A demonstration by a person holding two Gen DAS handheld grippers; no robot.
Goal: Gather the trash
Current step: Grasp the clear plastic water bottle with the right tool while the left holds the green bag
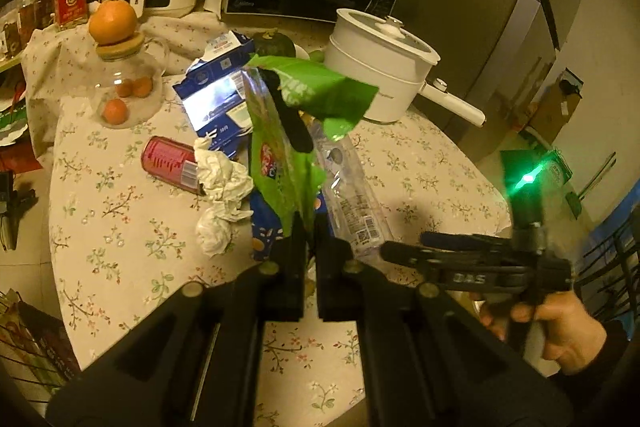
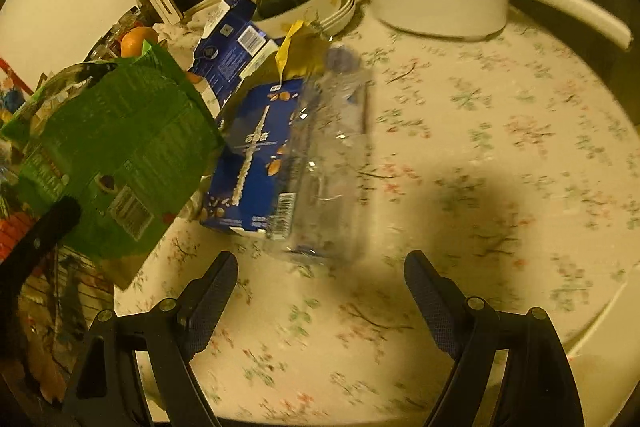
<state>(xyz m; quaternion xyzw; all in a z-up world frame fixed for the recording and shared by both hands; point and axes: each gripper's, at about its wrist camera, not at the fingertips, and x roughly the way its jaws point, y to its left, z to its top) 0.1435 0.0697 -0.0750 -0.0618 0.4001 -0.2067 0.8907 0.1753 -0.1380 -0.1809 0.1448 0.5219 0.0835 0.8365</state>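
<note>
While the green snack bag (image 1: 280,147) is clamped upright by the left gripper (image 1: 310,227) for removal, the right gripper (image 2: 320,291) is held spread, empty, facing the clear plastic bottle (image 2: 336,155).

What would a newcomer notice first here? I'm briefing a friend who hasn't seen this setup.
Most striking is the green snack bag, pinched in the left gripper and lifted above the floral tablecloth. Behind it lies a litter pile: a clear plastic bottle, a blue box, crumpled tissue and a red can. The right gripper hangs open just short of the bottle.
</note>
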